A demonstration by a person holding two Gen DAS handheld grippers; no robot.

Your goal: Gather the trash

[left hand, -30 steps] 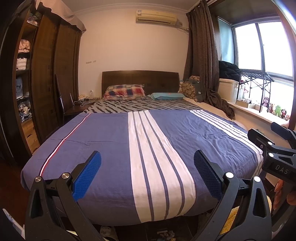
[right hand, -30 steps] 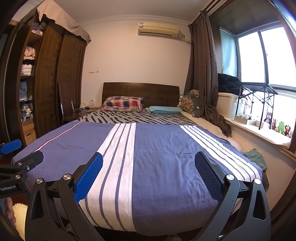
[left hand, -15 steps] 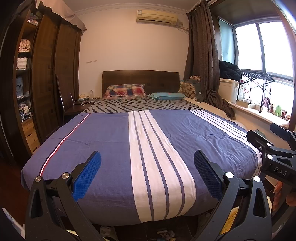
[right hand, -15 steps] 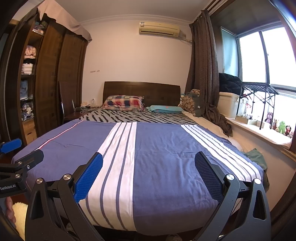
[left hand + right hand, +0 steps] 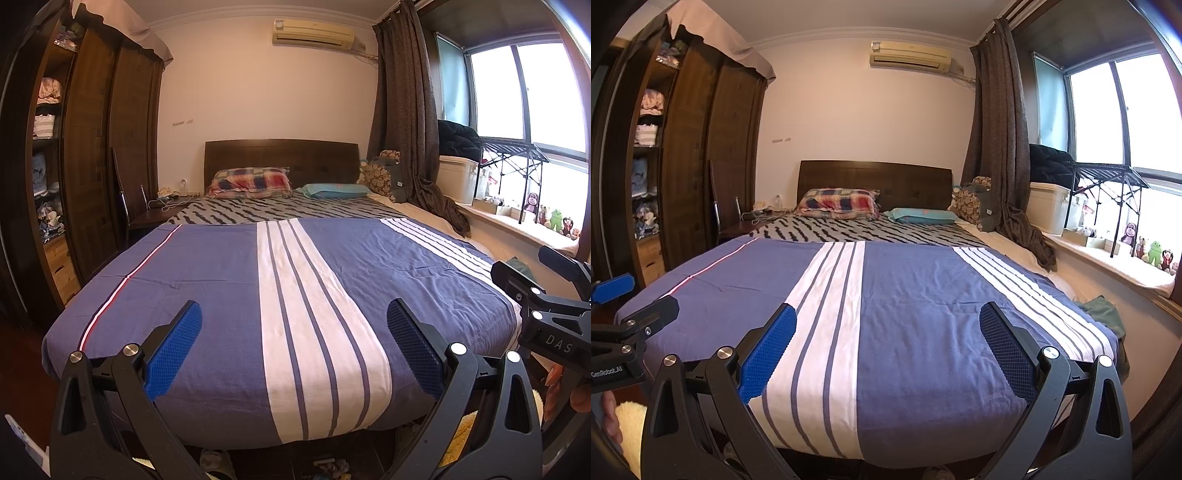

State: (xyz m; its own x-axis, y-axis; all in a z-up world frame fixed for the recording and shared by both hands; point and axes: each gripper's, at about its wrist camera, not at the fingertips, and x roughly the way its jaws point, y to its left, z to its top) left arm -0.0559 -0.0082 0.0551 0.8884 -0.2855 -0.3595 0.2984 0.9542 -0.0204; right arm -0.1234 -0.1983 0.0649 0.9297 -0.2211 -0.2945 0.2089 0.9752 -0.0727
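Our left gripper (image 5: 293, 343) has its jaws spread wide and empty, blue pads framing the white stripes at the centre of the frame; our right gripper (image 5: 886, 347) is the same, apart and holding nothing. Both hang at the foot of the bed (image 5: 229, 280), whose blue striped cover fills the middle of each view and carries no litter that we can see.

The only likely trash we find is a scatter of small bits (image 5: 328, 466) on the floor at the bottom edge of the left view, under the overhang of the cover; they are too small and dark to name. We judge such scraps light and soft or crumply, easy to crush, so we would pinch each across its bulk rather than by an edge, and low against the floor.

Further out, a green cloth (image 5: 1102, 310) lies at the right of the bed, toys (image 5: 1152, 253) line the sill at far right, and a wardrobe (image 5: 92, 147) fills the left.
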